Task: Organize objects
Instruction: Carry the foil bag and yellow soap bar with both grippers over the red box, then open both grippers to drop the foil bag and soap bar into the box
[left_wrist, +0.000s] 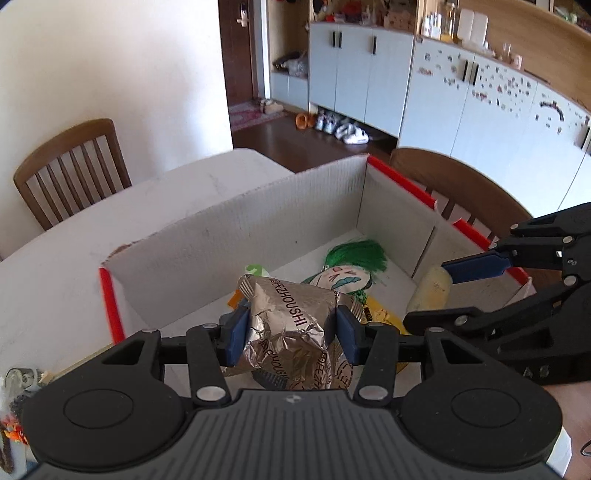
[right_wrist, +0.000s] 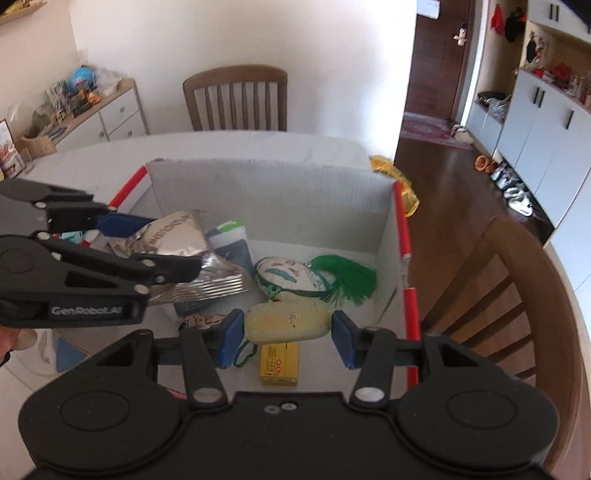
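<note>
A white cardboard box (left_wrist: 221, 236) (right_wrist: 273, 195) with red edges stands open on the white table. My left gripper (left_wrist: 291, 332) (right_wrist: 162, 243) is shut on a crinkled silver foil bag (left_wrist: 291, 314) (right_wrist: 173, 236), held just above the box's near left part. My right gripper (right_wrist: 288, 332) (left_wrist: 428, 295) is shut on a pale yellow oblong pouch (right_wrist: 288, 319) (left_wrist: 436, 284) over the box's right side. On the box floor lie a face-painted sachet with a green tassel (left_wrist: 340, 278) (right_wrist: 284, 273), a small yellow carton (right_wrist: 279, 363) and a blue-green packet (right_wrist: 231, 236).
Wooden chairs stand at the table's far side (right_wrist: 236, 99) and right side (right_wrist: 509, 288) (left_wrist: 70, 162). A yellow plastic item (right_wrist: 399, 184) lies by the box's far right corner. Small clutter (left_wrist: 14, 406) sits at the table's near left. Cabinets and shoes line the far wall.
</note>
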